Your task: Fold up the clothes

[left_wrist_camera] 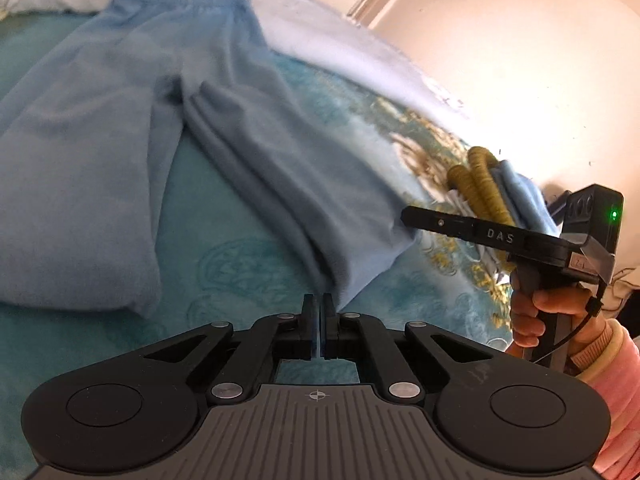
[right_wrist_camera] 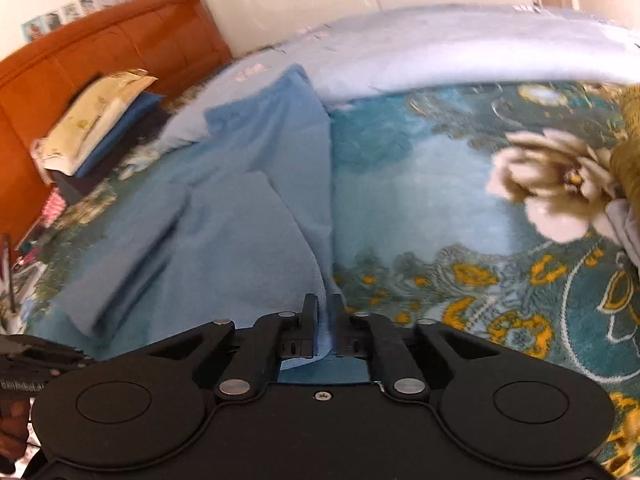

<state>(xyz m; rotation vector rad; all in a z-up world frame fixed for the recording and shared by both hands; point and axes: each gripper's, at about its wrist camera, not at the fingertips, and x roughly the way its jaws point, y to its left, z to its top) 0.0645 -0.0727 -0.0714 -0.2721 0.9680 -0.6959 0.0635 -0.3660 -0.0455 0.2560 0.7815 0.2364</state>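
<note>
Light blue trousers (left_wrist_camera: 120, 140) lie spread on a teal floral bedspread (left_wrist_camera: 224, 240), waistband at the far end. My left gripper (left_wrist_camera: 318, 308) is shut at the hem corner of the right-hand leg, with a thin blue sliver showing between its pads. In the right wrist view the same trousers (right_wrist_camera: 248, 200) run away from my right gripper (right_wrist_camera: 325, 312), whose narrow jaws have a fold of the leg's edge pinched between them. From the left wrist view, the right gripper (left_wrist_camera: 407, 216) meets that leg's outer edge, held by a hand in a pink sleeve.
A small pile of folded clothes with an olive ribbed piece (left_wrist_camera: 484, 188) sits on the bedspread (right_wrist_camera: 440, 200) to the right. A pale blue duvet (right_wrist_camera: 440, 48) lies along the far side. Stacked pillows (right_wrist_camera: 100, 120) rest against an orange headboard (right_wrist_camera: 80, 52).
</note>
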